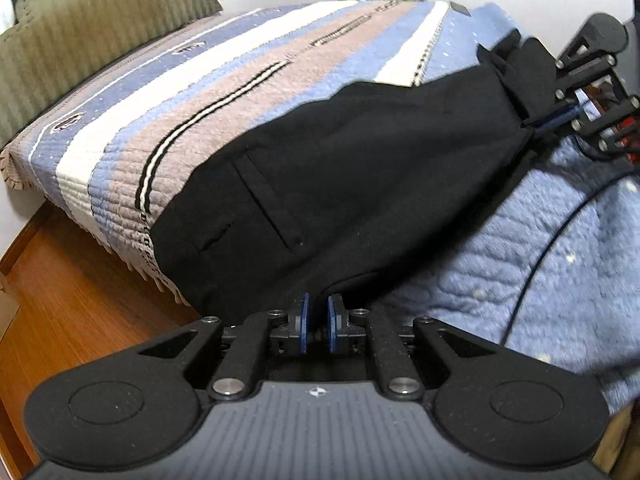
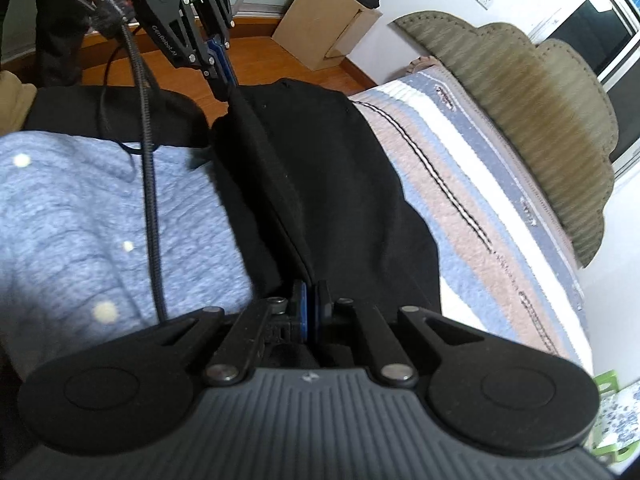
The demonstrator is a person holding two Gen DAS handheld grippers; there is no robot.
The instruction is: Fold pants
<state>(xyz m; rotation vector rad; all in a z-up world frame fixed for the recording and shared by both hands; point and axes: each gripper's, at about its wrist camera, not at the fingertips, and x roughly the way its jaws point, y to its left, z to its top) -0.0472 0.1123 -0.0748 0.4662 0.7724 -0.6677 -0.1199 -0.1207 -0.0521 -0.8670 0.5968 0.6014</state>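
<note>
- Two grippers pinch the black pants [image 1: 360, 168] at opposite ends of one taut edge, and the garment hangs stretched between them over the bed.
- At the near end of that edge, the left gripper [image 1: 317, 320] has its blue pads nearly together, with a thin fold of black cloth running down between them; the jaws are narrow and clamped on the fabric.
- In the right wrist view, the right gripper [image 2: 311, 312] has its pads pressed fully together on the same edge, and the seam runs straight out from between them.
- That seam stretches as a tight ridge from the right gripper away to the left gripper [image 2: 224, 80], which appears at the top of the right wrist view, gripping the far corner.
- From the left wrist view, the right gripper [image 1: 540, 120] sits at the upper right, closed on bunched cloth at the end of the pants.
- The long axis of the pants follows the line between the two grippers; a welt pocket [image 1: 266, 204] on the outer face shows near the left gripper's end.
- Below the held edge, the pants drape onto a striped quilt [image 1: 180, 120] on one side and a blue blanket [image 1: 540, 260] on the other.
- A black cable [image 2: 148, 184] crosses the blue blanket.
- An olive headboard [image 1: 80, 32] stands beyond the quilt.
- A cardboard box [image 2: 320, 24] rests on the wooden floor [image 1: 72, 292].
</note>
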